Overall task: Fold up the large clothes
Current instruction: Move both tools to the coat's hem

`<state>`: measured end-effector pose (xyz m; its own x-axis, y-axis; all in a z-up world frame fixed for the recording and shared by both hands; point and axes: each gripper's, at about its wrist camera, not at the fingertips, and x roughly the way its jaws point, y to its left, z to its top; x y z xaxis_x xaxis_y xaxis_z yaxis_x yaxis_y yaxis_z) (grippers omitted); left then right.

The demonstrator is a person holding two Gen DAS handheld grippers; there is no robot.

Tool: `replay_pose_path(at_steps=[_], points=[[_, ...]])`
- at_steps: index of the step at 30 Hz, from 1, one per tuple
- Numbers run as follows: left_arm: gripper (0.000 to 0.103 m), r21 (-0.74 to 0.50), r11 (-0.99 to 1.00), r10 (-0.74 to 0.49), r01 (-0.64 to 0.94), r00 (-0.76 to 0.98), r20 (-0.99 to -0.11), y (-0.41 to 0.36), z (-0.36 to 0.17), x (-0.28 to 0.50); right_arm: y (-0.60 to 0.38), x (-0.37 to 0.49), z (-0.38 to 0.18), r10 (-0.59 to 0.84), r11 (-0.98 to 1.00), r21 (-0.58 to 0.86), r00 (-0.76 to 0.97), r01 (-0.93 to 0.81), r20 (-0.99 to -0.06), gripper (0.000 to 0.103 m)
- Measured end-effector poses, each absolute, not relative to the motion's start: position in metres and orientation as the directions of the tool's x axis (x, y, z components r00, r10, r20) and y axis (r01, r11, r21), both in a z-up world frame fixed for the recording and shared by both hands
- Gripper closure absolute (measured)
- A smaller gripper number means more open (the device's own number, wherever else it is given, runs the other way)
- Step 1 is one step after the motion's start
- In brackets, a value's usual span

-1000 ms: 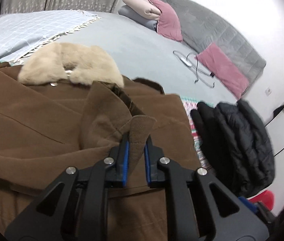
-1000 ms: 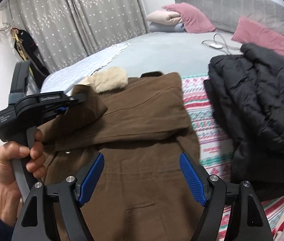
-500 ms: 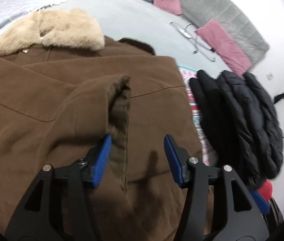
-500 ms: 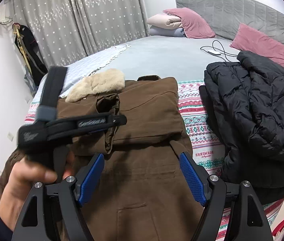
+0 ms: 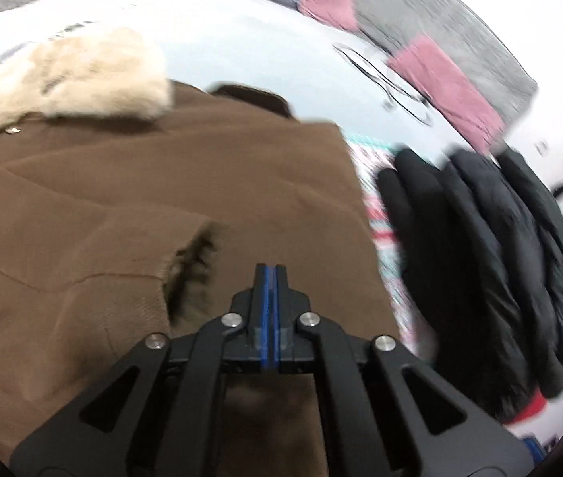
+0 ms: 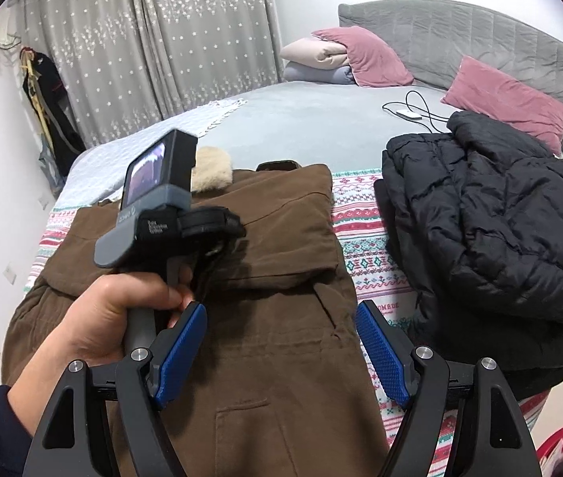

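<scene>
I see a grey padded headboard [image 6: 480,28] behind the bed. Two pink pillows: one [image 6: 372,59] leaning on a stack of folded bedding [image 6: 313,59], one [image 6: 507,99] near the headboard's rt end. White charger w/ black cable [image 6: 410,113] lies on the grey bedsheet [image 6: 301,119]. Patterned red/teal blanket [image 6: 364,250] covers the near part of the bed. Grey star-print curtains [image 6: 142,39] hang at rear. Dark garment [image 6: 47,91] hangs at the left wall.
</scene>
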<state>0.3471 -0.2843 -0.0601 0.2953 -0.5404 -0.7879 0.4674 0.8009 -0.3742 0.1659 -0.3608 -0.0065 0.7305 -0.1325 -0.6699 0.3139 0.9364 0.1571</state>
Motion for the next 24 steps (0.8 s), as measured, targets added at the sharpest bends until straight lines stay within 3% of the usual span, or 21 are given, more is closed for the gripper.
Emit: replay_pose_path(at_steps=[2, 3, 4, 6, 11, 15, 17, 24], points=[[0.080, -0.355, 0.813, -0.520, 0.461, 0.301, -0.800, -0.275, -0.052, 0.337, -0.358, 0.160, -0.005, -0.138, 0.940, 0.145, 0.735, 0.308, -0.664, 0.024], [0.062, -0.349, 0.826, -0.510, 0.443, 0.323, -0.797, -0.265, -0.045, 0.333, -0.356, 0.157, -0.004, -0.141, 0.941, 0.140, 0.736, 0.307, -0.662, 0.024], [0.053, -0.364, 0.828, -0.521, 0.426, 0.348, -0.779, -0.250, -0.036, 0.328, -0.355, 0.154, -0.003, -0.142, 0.943, 0.135, 0.738, 0.303, -0.660, 0.024], [0.046, -0.414, 0.822, -0.554, 0.391, 0.383, -0.739, -0.213, -0.016, 0.314, -0.353, 0.147, -0.001, -0.146, 0.947, 0.124, 0.742, 0.295, -0.655, 0.024], [0.042, -0.341, 0.892, -0.450, 0.296, 0.511, -0.732, -0.107, 0.036, 0.277, -0.340, 0.125, 0.003, -0.178, 0.957, 0.066, 0.748, 0.284, -0.640, 0.024], [0.027, -0.333, 0.921, -0.386, 0.203, 0.599, -0.702, -0.018, 0.073, 0.239, -0.317, 0.104, 0.009, -0.204, 0.968, -0.007, 0.765, 0.252, -0.611, 0.024], [0.025, -0.314, 0.939, -0.326, 0.139, 0.646, -0.690, 0.027, 0.082, 0.214, -0.304, 0.093, 0.010, -0.209, 0.972, -0.043, 0.772, 0.229, -0.600, 0.024], [0.023, -0.311, 0.949, -0.281, 0.057, 0.605, -0.745, 0.113, 0.024, 0.157, -0.299, 0.060, -0.024, -0.125, 0.985, 0.005, 0.730, 0.174, -0.672, 0.024]])
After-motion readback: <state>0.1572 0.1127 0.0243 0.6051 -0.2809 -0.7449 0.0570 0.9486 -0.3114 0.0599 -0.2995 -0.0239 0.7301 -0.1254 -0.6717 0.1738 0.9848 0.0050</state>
